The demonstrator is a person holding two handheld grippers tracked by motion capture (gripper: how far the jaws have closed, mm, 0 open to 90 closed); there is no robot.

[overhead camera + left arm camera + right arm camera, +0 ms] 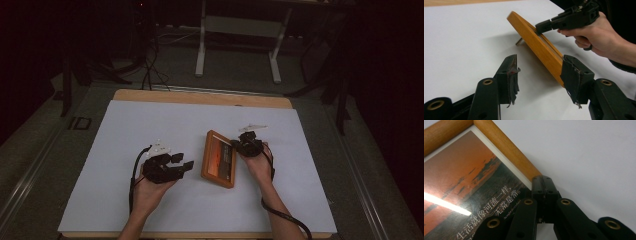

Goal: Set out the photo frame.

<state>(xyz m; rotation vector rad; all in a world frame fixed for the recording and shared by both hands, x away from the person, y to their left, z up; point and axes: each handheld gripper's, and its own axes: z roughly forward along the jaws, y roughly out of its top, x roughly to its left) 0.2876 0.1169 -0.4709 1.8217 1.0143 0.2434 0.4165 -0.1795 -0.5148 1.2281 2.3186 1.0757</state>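
1. Sitting in a dim room: white sheet (150, 200) covering the wooden tabletop (200, 96), dark floor and the pale legs of another stand (237, 40) lying beyond.
2. Lying near the middle of the sheet, a little toward the right hand: wooden picture frame (219, 159), showing an orange sunset print with pale lettering under reflective glass.
3. Tilting rather than lying flat: in the left gripper view the frame (541, 50) is slanting up off the sheet, with a small prop (519, 41) at its back touching the paper, probably its easel leg.
4. Pinching the frame's right edge near the far corner: right claw (237, 144), jaws pressed together on the wooden rim (511, 152) in the right gripper view, tips meeting just at the border of the print.
5. Gripping at the rim most likely to lift or steady the frame by its stiff wood and to be keeping off the glass.
6. Waiting just left of the frame, apart from it: left claw (181, 162), jaws spread wide and holding nothing, frayed pads (513, 75) facing the frame's near end.
7. Aiming along the frame's length, seemingly readying a second hold on the lower edge so the frame is not swinging from a single pinch.
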